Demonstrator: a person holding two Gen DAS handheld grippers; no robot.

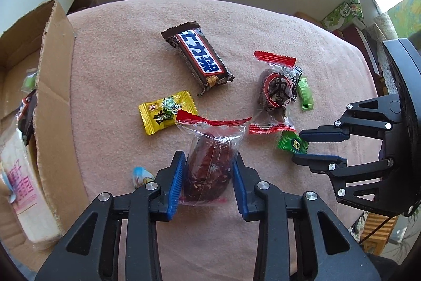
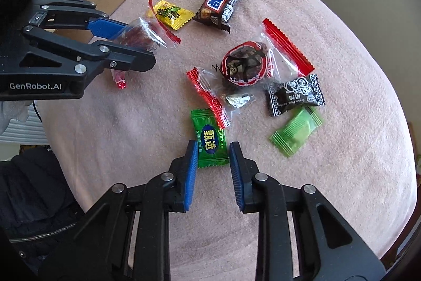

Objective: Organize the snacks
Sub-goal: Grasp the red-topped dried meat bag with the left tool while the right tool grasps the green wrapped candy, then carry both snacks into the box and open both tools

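Observation:
My left gripper is shut on a clear red-edged packet of dark dried fruit, also seen in the right wrist view. My right gripper is open, its fingers on either side of a green candy, which also shows in the left wrist view. On the pink cloth lie a chocolate bar, a yellow candy, a second red-edged fruit packet, a black candy and a light green candy.
An open cardboard box with snacks inside stands at the left of the table. A small blue-white candy lies by my left fingers. The pink cloth curves down at its edges. A green carton stands far right.

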